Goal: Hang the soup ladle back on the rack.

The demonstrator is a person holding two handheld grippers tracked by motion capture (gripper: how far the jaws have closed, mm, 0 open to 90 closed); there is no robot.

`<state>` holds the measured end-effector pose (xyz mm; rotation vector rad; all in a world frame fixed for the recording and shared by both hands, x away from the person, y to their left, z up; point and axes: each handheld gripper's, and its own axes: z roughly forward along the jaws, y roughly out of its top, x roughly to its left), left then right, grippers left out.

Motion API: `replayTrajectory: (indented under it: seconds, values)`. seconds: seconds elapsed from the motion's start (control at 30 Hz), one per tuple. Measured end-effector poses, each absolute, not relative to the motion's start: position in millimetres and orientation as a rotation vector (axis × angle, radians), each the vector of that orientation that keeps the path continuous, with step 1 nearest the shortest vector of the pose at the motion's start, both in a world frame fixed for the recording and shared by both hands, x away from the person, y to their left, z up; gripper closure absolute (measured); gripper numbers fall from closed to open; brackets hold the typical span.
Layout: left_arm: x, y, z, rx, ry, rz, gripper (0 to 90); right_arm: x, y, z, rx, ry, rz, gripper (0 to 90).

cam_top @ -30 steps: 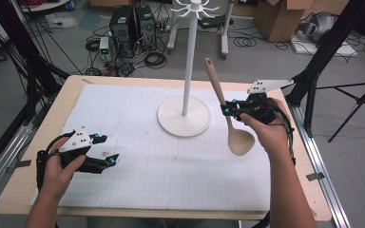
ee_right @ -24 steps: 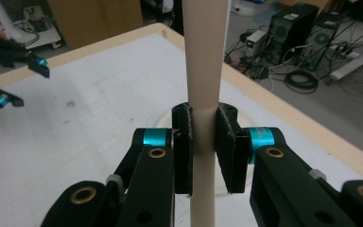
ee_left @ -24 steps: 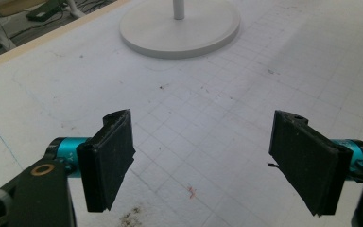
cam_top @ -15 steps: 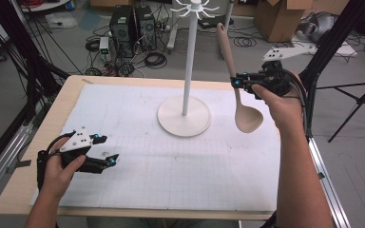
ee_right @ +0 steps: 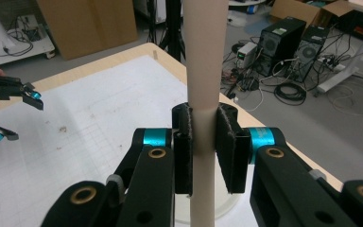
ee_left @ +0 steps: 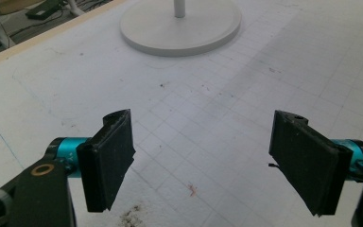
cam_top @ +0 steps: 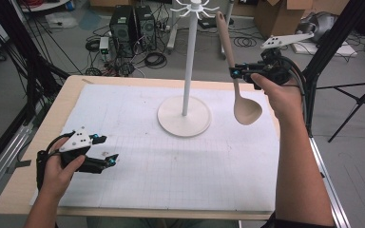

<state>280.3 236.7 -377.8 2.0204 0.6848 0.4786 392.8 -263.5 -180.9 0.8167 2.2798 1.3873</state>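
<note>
spoon (cam_top: 234,76) aloft — beside stand (cam_top: 184,114)

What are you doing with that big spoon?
A person holds a gripper in each hand. The right gripper is clamped on the handle of a wooden ladle, held in the air beside a white hook stand with its bowl hanging down. The left gripper rests open over the white grid mat, holding nothing.

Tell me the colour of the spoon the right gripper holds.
The spoon is pale beige, like unpainted wood, clearest in the high view.
</note>
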Motion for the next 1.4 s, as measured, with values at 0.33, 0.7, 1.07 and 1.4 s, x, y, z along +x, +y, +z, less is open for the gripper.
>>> replayTrajectory:
  seconds: [0.33, 0.7, 1.07, 1.4]
  values:
    - [280.5, 236.6, -378.4, 2.022, 0.688, 0.477, 22.9, 398.7, -259.3, -183.1, 0.815, 2.304, 1.397, 77.4]
    - [280.7, 238.0, -378.2, 2.021, 0.69, 0.481, 22.9, 407.3, -249.6, -184.9, 0.803, 2.333, 1.401, 77.3]
    - [280.5, 239.2, -378.5, 2.018, 0.693, 0.484, 22.9, 414.3, -238.0, -187.9, 0.82, 2.355, 1.372, 77.0]
    - [279.8, 240.7, -378.0, 2.012, 0.699, 0.483, 22.9, 416.7, -235.5, -192.2, 0.819, 2.36, 1.358, 75.7]
